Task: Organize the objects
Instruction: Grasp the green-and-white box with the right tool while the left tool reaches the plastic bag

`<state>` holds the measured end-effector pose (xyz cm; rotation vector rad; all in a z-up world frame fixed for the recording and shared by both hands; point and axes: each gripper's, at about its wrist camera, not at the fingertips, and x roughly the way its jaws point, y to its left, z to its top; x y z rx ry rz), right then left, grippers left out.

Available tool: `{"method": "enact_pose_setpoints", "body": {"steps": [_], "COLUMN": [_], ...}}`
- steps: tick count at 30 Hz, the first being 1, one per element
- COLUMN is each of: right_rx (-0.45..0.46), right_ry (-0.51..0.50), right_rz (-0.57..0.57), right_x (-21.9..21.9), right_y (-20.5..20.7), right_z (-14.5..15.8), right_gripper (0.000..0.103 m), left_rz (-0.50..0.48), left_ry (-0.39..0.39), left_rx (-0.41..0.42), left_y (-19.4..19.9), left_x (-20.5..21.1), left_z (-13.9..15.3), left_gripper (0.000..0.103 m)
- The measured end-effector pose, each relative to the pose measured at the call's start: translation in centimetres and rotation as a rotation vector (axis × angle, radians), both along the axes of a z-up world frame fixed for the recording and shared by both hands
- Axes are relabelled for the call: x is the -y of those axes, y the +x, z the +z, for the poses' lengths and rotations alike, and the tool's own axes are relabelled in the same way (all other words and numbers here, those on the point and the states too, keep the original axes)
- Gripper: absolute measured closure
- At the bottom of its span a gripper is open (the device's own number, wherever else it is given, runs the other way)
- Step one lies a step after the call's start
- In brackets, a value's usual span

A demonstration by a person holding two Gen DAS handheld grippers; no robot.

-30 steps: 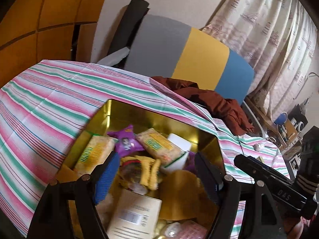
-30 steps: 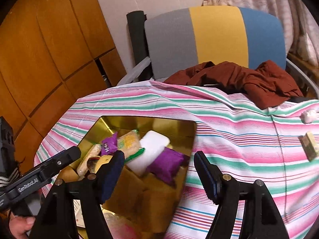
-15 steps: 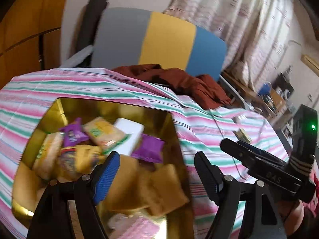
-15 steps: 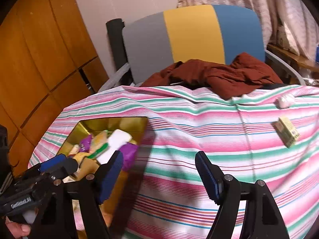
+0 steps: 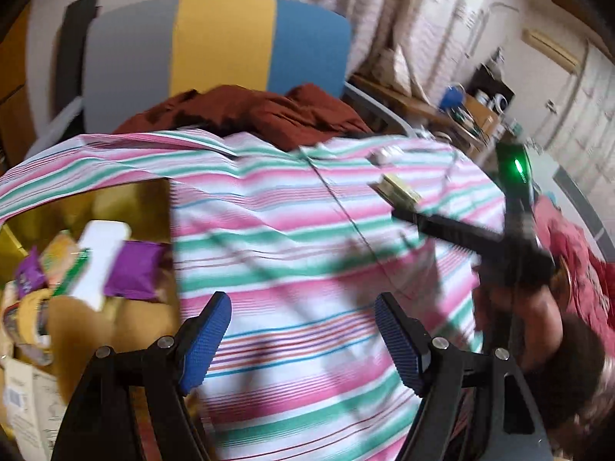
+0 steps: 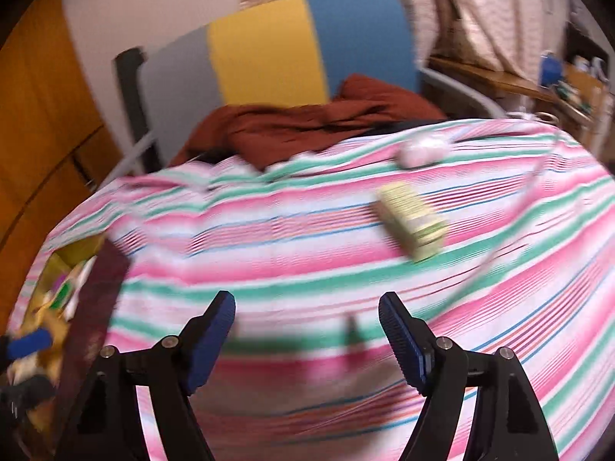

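Both sets of jaws are standing wide apart with nothing between them: the left gripper is hovering over the striped cloth, and the right gripper is doing the same farther along the bed.

Much is smearing with motion. The gold tin is sliding off the left edge of the left view, its near end cut off, with only a purple packet, a white packet and some yellowish wrappers showing clearly. In the right view the tin is only a blurred sliver at the far left.

The small yellow-green box is lying flat on the cloth ahead and to the right of the right gripper, its long axis running diagonally from upper left to lower right. In the left view this box is partly hiding behind the right gripper's black body. A pale rounded object is sitting beyond it, too blurred to identify.

A second ago both cameras were looking down into the tin; now both are swinging right, and the box is looming larger.
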<state>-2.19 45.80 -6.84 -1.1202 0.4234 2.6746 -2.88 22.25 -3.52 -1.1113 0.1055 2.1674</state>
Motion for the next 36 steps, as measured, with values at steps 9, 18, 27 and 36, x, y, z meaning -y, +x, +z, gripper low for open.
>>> {"method": "enact_pose_setpoints", "body": {"steps": [9,18,27,36], "right_rx": [0.017,0.049,0.043,-0.016], "right_ry": [0.025,-0.003,0.048,0.003], "right_rz": [-0.072,-0.034,-0.170,-0.261], "right_x": [-8.2,-9.9,-13.3,-15.1], "right_y": [-4.5,-6.0,-1.3,1.0], "right_z": [-1.4,-3.9,-3.4,-4.1], "right_gripper": [0.025,0.069,0.073,0.073], "left_rz": [-0.070,-0.081,-0.144,-0.226], "left_ry": [-0.065,-0.103,-0.106,-0.157], "left_rx": [0.025,0.037,0.038,-0.092], "left_y": [0.8,-0.9,-4.4,-8.8], "left_x": [-2.7,-5.3,-13.3,-24.5], "left_z": [-1.4,-2.1,-2.8,-3.2], "left_gripper": [0.025,0.025,0.023,0.023]}}
